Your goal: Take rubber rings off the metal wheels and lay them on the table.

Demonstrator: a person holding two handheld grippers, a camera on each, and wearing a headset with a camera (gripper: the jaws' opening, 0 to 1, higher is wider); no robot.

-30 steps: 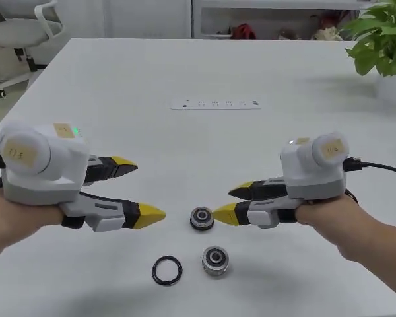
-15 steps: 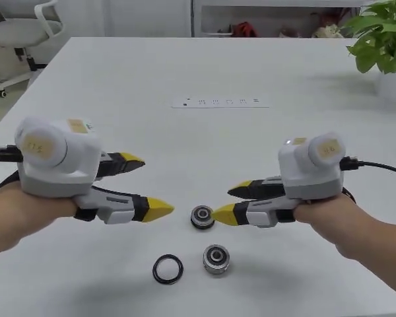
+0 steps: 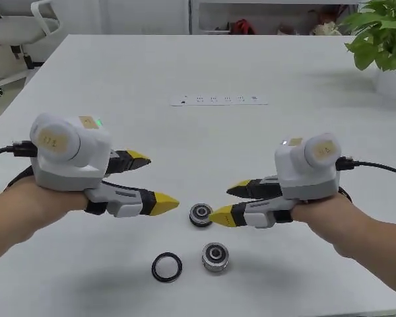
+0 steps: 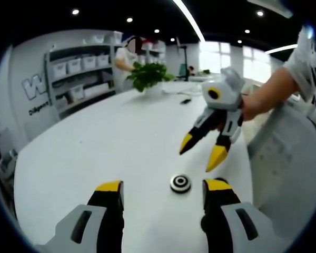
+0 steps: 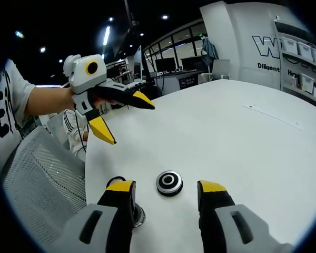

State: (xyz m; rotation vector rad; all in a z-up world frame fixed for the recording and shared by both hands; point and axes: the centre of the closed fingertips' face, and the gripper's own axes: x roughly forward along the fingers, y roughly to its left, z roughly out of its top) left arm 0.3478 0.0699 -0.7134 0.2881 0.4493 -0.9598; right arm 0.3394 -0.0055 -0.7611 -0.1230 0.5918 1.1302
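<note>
A dark-rimmed metal wheel [image 3: 200, 214] lies flat on the white desk [image 3: 119, 79] between the two grippers. The left gripper [image 3: 162, 179] and the right gripper [image 3: 219, 203] point at each other low over the desk. Each has its fingers spread wide and holds nothing. Nearer the person lie a second wheel [image 3: 215, 256] and, near it but apart, a loose black rubber ring [image 3: 166, 267].

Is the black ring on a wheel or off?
Off. The black rubber ring lies flat on the table by itself, beside the nearer metal wheel and not touching it.
</note>
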